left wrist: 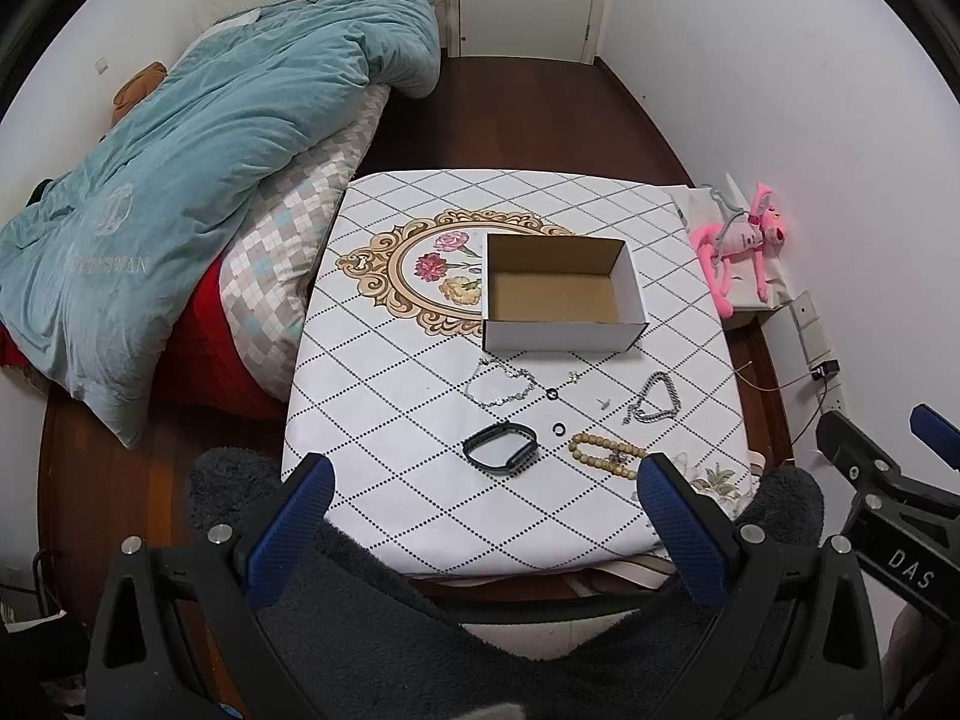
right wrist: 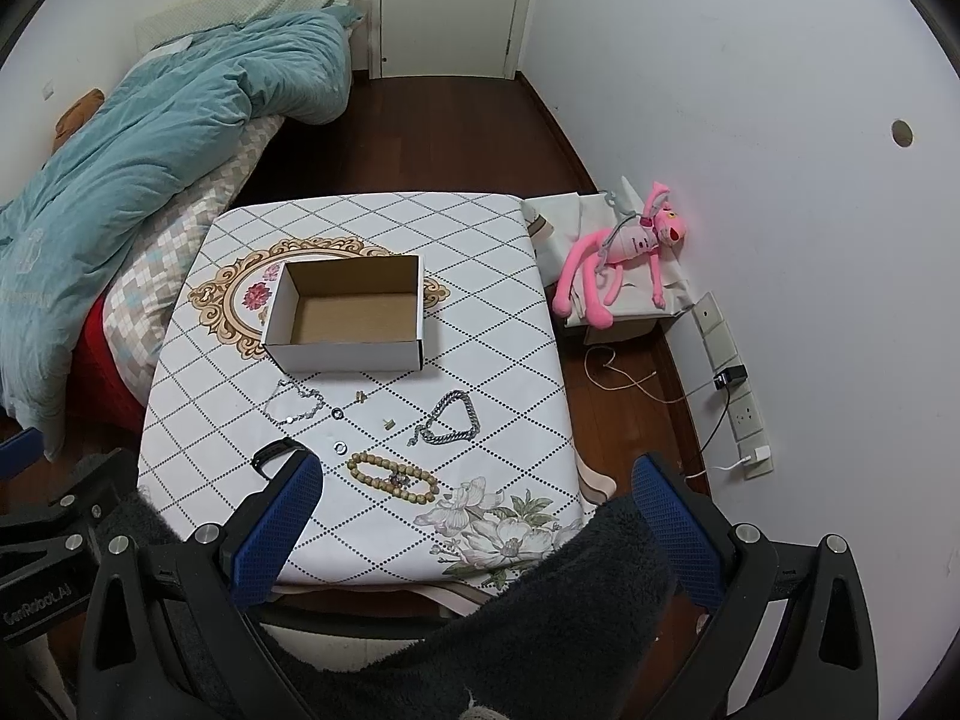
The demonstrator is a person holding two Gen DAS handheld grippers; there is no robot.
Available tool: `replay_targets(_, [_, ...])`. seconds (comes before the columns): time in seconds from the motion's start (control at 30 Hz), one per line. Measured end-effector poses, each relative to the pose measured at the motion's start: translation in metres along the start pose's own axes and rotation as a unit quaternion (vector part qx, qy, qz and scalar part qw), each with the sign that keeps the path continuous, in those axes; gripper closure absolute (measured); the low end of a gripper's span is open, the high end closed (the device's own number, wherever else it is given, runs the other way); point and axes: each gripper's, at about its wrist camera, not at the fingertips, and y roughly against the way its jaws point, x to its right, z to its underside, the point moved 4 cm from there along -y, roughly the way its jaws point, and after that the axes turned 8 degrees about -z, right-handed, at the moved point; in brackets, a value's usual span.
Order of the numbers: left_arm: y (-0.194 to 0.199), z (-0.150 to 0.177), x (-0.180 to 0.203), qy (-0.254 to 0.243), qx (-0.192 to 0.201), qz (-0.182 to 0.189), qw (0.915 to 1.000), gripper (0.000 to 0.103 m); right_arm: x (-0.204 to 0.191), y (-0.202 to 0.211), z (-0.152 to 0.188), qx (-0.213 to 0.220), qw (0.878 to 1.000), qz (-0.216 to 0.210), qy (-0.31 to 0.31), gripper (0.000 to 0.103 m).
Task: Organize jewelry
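An empty white cardboard box (left wrist: 564, 294) (right wrist: 348, 312) stands open on the table. In front of it lie a thin silver bracelet (left wrist: 501, 387) (right wrist: 297, 402), two small black rings (left wrist: 559, 429) (right wrist: 340, 448), small earrings (left wrist: 573, 377) (right wrist: 360, 397), a chunky silver chain (left wrist: 654, 399) (right wrist: 450, 420), a wooden bead bracelet (left wrist: 606, 455) (right wrist: 393, 477) and a black band (left wrist: 501, 447) (right wrist: 273, 453). My left gripper (left wrist: 483, 495) is open and empty above the table's near edge. My right gripper (right wrist: 477, 495) is open and empty, also at the near edge.
The table (left wrist: 420, 510) has a white diamond-pattern cloth. A bed with a blue duvet (left wrist: 210, 150) is at the left. A pink plush toy (right wrist: 624, 246) lies on a box at the right, by wall sockets and cables (right wrist: 735, 384). A door (right wrist: 447, 6) is behind.
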Motion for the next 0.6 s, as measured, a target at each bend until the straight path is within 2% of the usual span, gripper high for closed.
replay_targets(0.13, [-0.026, -0.008, -0.001, 0.005, 0.002, -0.012, 0.9999, 0.000, 0.010, -0.029, -0.006, -0.019, 1.000, -0.001, -0.017, 0.000])
replay_targets(0.27, [-0.064, -0.015, -0.003, 0.000, 0.003, -0.040, 0.9992, 0.000, 0.020, -0.076, -0.005, -0.048, 0.998, -0.003, -0.034, 0.000])
replay_targets(0.4, [-0.116, -0.009, 0.000, -0.021, -0.037, -0.062, 0.9972, 0.000, 0.023, -0.130, 0.003, -0.085, 0.996, -0.002, -0.037, 0.000])
replay_targets(0.6, [-0.184, 0.011, 0.004, -0.032, -0.096, -0.066, 0.9927, 0.001, 0.023, -0.199, 0.026, -0.147, 0.989, 0.001, -0.037, 0.007])
